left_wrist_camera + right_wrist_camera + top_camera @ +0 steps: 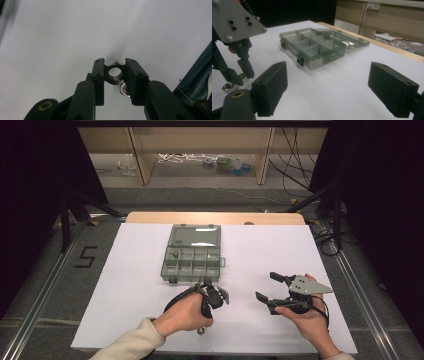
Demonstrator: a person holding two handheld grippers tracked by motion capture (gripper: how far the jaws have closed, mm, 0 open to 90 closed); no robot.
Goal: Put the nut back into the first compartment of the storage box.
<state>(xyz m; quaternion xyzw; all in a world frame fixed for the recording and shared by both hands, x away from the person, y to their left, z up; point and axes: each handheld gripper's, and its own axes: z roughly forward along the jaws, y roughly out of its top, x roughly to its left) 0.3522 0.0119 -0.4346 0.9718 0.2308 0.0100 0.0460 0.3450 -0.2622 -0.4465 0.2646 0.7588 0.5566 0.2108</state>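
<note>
Hidden and unclear parts
Second silver hex nut (124, 90) half behind jaw; small parts in grey compartment box (191, 257) too tiny to identify.

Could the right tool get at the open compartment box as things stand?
Probably yes: the right tool has its jaws wide open with nothing between them, and bare table lies between it and the compartment box.

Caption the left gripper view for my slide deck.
Left gripper fingers clamp a steel nut, another nut lying beside it.

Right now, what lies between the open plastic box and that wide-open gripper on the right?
Bare white table. In the right gripper view, nothing lies between the right gripper and the compartment box.
</note>
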